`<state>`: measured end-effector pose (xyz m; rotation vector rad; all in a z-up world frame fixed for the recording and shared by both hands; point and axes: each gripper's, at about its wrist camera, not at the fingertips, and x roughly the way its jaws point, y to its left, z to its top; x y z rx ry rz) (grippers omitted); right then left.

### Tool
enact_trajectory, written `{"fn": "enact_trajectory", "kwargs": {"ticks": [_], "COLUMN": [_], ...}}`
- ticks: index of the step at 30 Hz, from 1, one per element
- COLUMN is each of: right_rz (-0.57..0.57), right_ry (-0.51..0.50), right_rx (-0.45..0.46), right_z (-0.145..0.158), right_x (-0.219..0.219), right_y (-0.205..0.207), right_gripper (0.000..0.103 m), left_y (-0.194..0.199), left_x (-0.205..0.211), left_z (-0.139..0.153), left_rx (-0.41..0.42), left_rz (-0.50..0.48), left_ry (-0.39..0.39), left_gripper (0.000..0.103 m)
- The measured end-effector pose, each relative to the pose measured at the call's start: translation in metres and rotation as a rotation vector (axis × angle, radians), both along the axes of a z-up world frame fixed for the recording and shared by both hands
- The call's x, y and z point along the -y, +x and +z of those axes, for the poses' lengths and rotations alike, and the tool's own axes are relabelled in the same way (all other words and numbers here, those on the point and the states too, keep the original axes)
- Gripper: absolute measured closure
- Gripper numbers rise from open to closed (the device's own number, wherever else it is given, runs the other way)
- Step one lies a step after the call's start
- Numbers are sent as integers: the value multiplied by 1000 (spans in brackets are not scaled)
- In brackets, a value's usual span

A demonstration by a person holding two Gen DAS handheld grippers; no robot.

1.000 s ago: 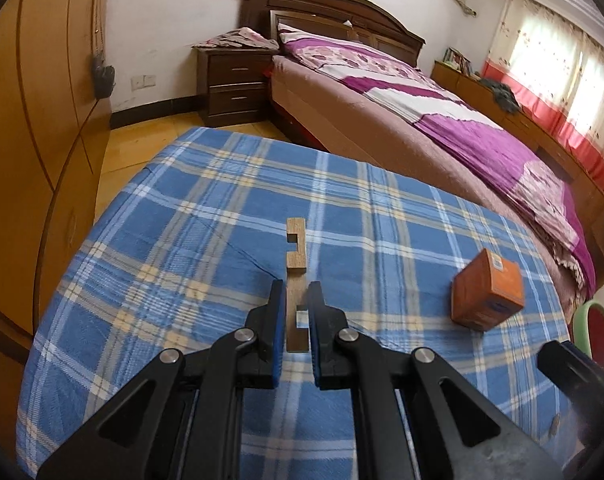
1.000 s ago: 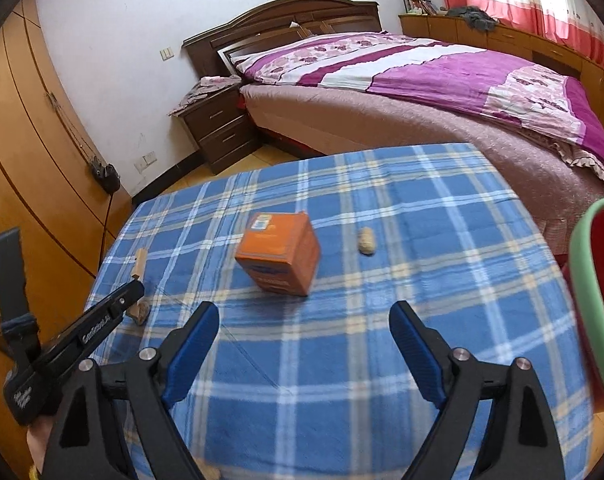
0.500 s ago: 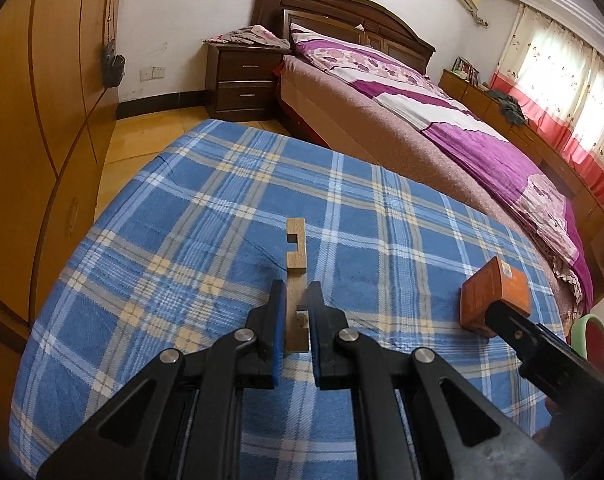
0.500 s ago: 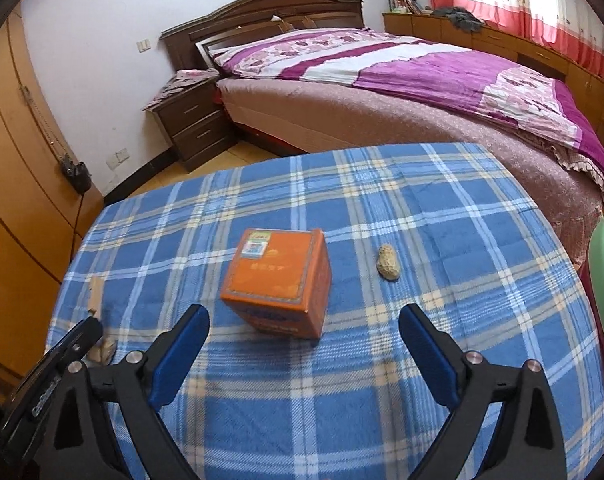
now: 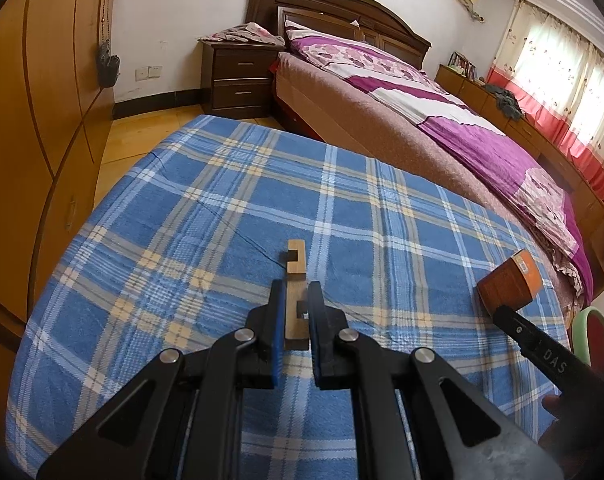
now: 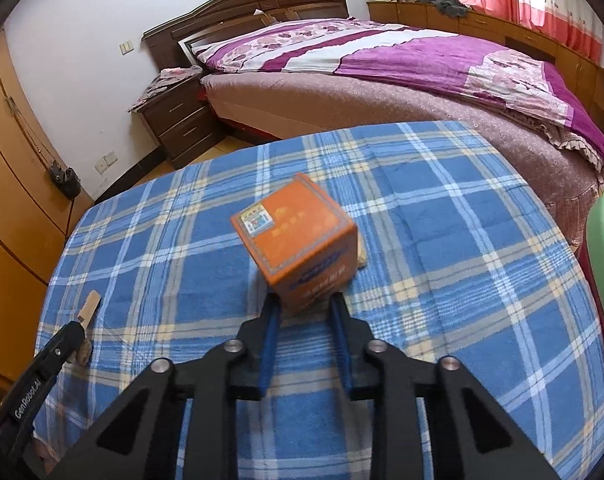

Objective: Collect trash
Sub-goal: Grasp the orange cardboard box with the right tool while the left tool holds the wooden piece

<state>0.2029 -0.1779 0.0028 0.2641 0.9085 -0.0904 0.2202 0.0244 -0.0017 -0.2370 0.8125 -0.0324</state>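
Bedroom: bed (image 6: 382,64); wardrobe (image 5: 34,120) (left); curtained window (image 5: 562,68).

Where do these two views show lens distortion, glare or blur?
Left wrist view: the wardrobe bows at the fisheye edge and the curtained window is blown out. Right wrist view: the orange box looks slightly soft, its print unreadable, and the bed curves.

On the counter (image 6: 462,240) a carton (image 6: 302,236) sits right of a wooden piece (image 5: 296,260), the bed (image 6: 402,80) behind.
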Motion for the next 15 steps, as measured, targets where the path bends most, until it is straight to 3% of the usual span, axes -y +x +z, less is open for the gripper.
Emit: {"fn": "enact_trajectory", "kwargs": {"ticks": [6, 10, 12, 15], "right_rz": [23, 35, 43, 63], "right_ry": [30, 29, 26, 6], "right_rx": [-14, -4, 4, 11], "right_z": [1, 6, 8, 10], "right_x": [7, 14, 16, 17], "right_y": [-8, -12, -12, -8], "right_gripper": [75, 40, 37, 21], "left_y": [1, 1, 1, 0], "left_x": [-3, -3, -1, 1], "left_z": [0, 0, 0, 0], "left_rx": [-2, -5, 0, 6], "left_rz": [2, -1, -3, -7], "left_ry": [-8, -21, -12, 1], "left_gripper": [93, 93, 93, 93]}}
